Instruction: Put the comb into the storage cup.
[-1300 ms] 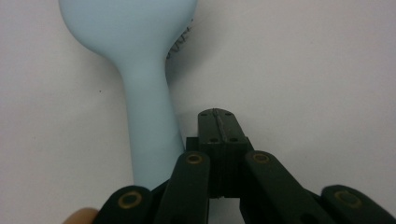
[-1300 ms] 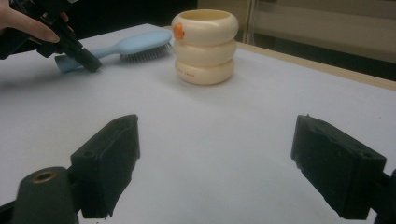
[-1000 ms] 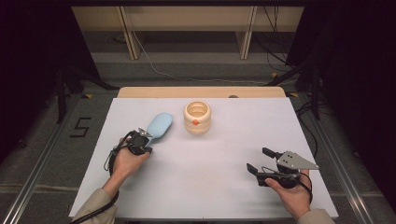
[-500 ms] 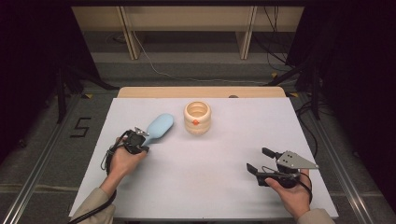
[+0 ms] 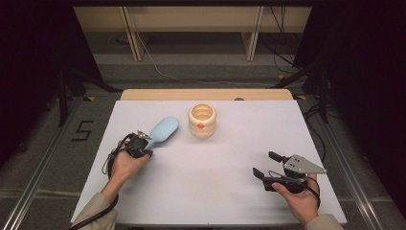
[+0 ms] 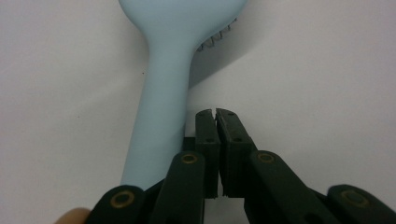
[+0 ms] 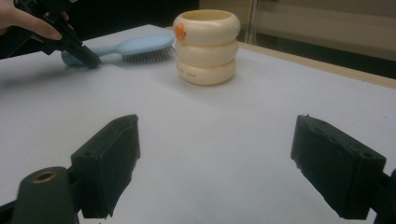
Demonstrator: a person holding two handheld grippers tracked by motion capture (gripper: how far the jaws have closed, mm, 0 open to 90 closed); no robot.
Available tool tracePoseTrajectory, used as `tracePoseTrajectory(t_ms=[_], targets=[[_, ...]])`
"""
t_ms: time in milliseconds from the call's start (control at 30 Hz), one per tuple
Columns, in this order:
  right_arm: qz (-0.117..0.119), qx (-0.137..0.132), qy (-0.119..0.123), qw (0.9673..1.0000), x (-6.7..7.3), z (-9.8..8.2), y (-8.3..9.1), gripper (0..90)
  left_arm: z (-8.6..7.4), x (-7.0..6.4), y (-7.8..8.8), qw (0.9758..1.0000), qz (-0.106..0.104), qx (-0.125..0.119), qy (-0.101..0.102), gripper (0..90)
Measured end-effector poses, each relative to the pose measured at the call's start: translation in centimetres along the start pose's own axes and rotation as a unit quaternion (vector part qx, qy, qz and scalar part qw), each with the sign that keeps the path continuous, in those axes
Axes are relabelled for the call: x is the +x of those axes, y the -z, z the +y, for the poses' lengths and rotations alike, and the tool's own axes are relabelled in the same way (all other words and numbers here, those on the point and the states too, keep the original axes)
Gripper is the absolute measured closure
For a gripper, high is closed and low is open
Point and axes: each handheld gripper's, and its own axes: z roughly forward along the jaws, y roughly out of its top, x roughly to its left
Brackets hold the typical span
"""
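A light blue hairbrush lies bristles down on the white table, left of a cream ringed cup with an orange dot. My left gripper sits at the end of the brush handle. In the left gripper view its jaws stand nearly together. They have just been opening to a thin slit, with nothing between them, and the handle lies beside the left jaw. My right gripper rests open at the front right, pointing toward the cup and brush. Nothing is between its jaws.
A wooden strip runs along the table's far edge, with dark floor, cables and stand legs beyond. Metal rails flank the table on both sides. Bare white surface lies between the two hands.
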Motion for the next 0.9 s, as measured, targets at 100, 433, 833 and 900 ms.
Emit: tracePoseTrajectory(t_ms=[100, 433, 833, 900], targets=[[-0.001, 0.001, -0.001, 1.0000, 0.0, 0.0, 0.0, 16.3, 0.1, -0.2, 0.3, 0.9999, -0.012, -0.004, -0.001, 75.3], [-0.001, 0.002, 0.000, 1.0000, 0.0, 0.0, 0.0, 16.3, 0.9, -0.7, 1.8, 0.9965, -0.064, -0.049, 0.024, 36.4], [-0.002, 0.002, -0.001, 1.0000, 0.0, 0.0, 0.0, 16.3, 1.4, -1.0, 2.5, 0.9954, -0.074, -0.062, 0.003, 0.0], [-0.003, 0.004, -0.001, 1.0000, -0.1, -0.1, 0.0, 16.3, 1.4, -0.8, 2.5, 0.9965, -0.060, -0.059, 0.001, 0.0]])
